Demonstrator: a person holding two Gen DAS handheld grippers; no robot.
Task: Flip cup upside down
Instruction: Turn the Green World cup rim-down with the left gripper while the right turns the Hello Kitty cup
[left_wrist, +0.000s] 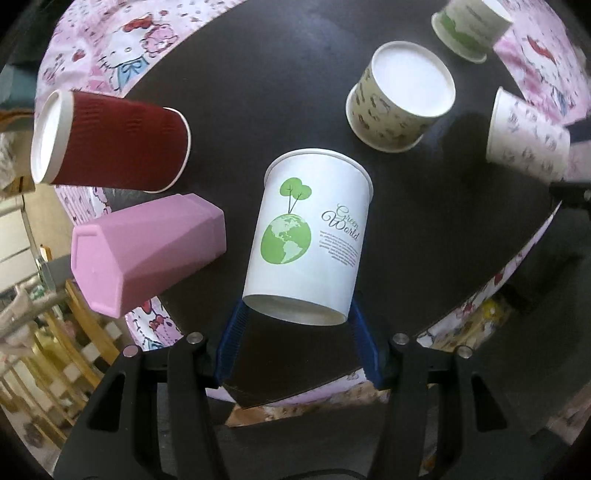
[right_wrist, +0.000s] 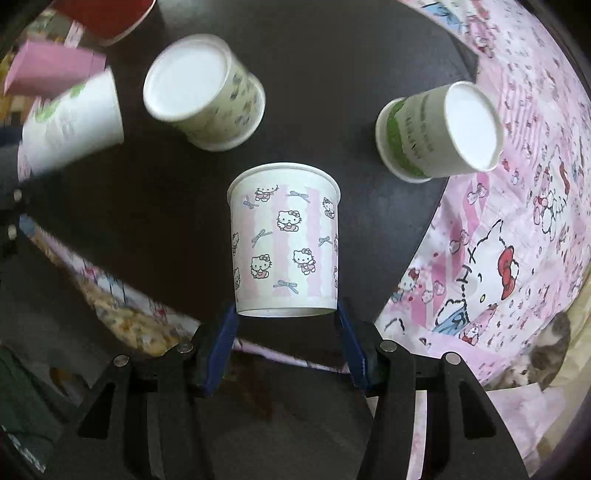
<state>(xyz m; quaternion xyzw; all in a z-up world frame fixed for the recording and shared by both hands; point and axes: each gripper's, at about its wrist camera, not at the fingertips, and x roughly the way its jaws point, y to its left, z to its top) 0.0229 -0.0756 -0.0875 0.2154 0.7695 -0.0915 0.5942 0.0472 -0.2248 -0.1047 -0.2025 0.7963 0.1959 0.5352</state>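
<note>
My left gripper (left_wrist: 297, 314) is shut on a white Green World paper cup (left_wrist: 310, 236), its blue fingers (left_wrist: 232, 339) clamping the base end; the rim end points away, down at the dark round table (left_wrist: 258, 92). My right gripper (right_wrist: 286, 314) is shut on a Hello Kitty paper cup (right_wrist: 286, 240) the same way, base near the fingers (right_wrist: 221, 343), rim toward the table (right_wrist: 332, 74). Whether either rim touches the table I cannot tell. The Hello Kitty cup also shows at the right edge of the left wrist view (left_wrist: 528, 136), and the Green World cup at the left of the right wrist view (right_wrist: 74, 122).
Upside-down cups stand on the table: a dark red ribbed cup (left_wrist: 110, 140), a pink hexagonal cup (left_wrist: 147, 251), a patterned beige cup (left_wrist: 402, 96) and a green-banded white cup (left_wrist: 469, 26). A Hello Kitty cloth (right_wrist: 517, 240) lies under the table disc.
</note>
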